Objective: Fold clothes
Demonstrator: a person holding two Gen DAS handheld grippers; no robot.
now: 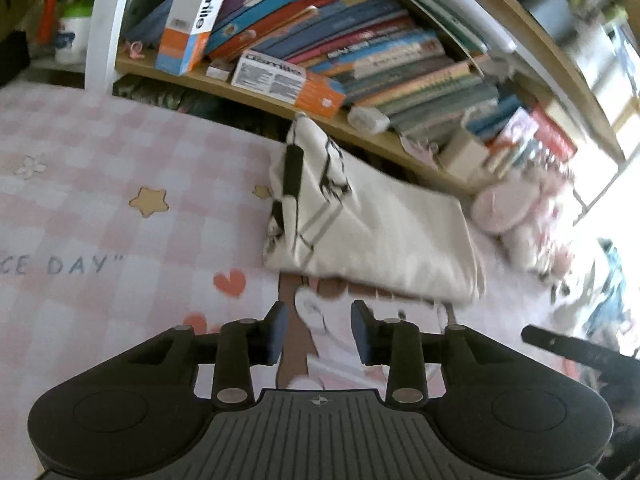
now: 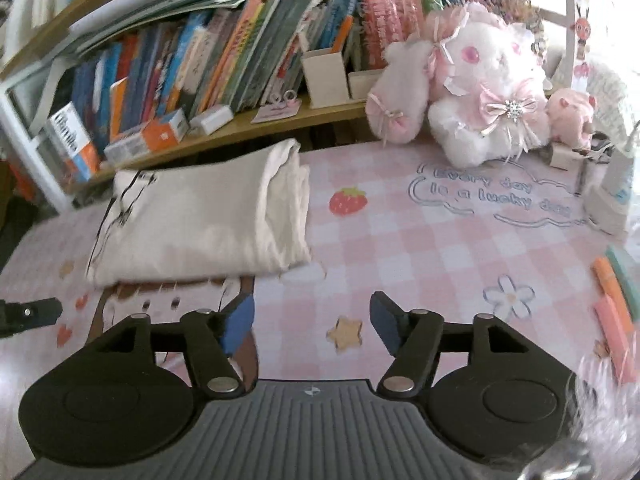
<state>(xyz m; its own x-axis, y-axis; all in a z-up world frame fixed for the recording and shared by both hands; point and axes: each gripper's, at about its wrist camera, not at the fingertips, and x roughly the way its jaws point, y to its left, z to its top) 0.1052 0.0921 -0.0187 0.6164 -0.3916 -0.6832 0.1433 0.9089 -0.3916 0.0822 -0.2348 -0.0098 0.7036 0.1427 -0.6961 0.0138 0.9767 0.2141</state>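
One shirt (image 2: pixel 200 216), cream with a black line print, lies folded into a compact rectangle on the counter (image 2: pixel 420 248), at the back edge just in front of the bookshelf (image 2: pixel 248 128); the pink checked cloth (image 1: pixel 100 184) covers the counter under it. The left gripper (image 1: pixel 319 332) hangs above the cloth just short of the shirt's near edge, fingers apart and holding nothing; the right gripper (image 2: pixel 312 326) hangs near the shirt's right end, fingers spread wider and likewise empty; neither touches the shirt.

Handling, judged from its look: the shirt is light, soft and limp; it will sag and unfold if lifted by one layer; it is not fragile and not slippery. The best hold is on the thick stacked edge at the right end, where several layers show, with both grippers pinching all layers at opposite corners.

Count: one shirt; two grippers; one large white and pink plush toy (image 2: pixel 480 92) with one smaller pink toy (image 2: pixel 570 116) beside it, well apart from the shirt; two orange and white boxes (image 1: pixel 188 20) on the shelf; books too many and too blurred to count.
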